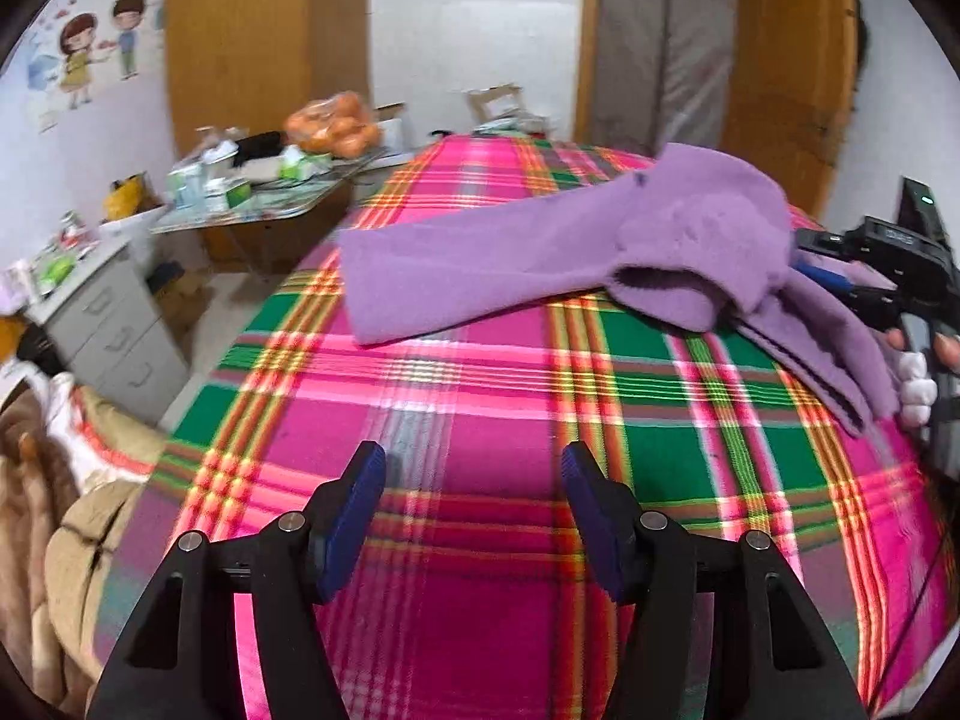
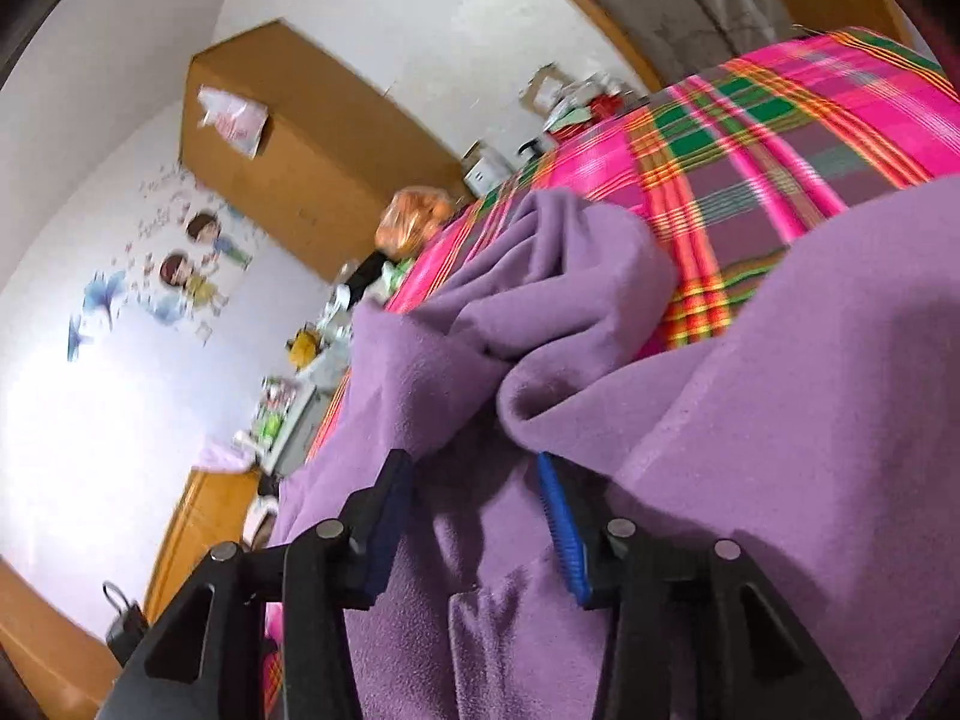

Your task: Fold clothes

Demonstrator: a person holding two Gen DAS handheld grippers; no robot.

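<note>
Left tool spread wide, nothing between fingers, hovering above plaid bed cover. Right tool spread, purple fleece garment lying loose between and beneath fingers, pads not pressing cloth; hand visible on its grip at right edge. Garment partly folded, rumpled, on right half of bed cover, one long part stretched flat toward left. Farther left, beside bed: cluttered desk with bag of oranges. Beyond: wooden wardrobe, cartoon wall sticker.
</note>
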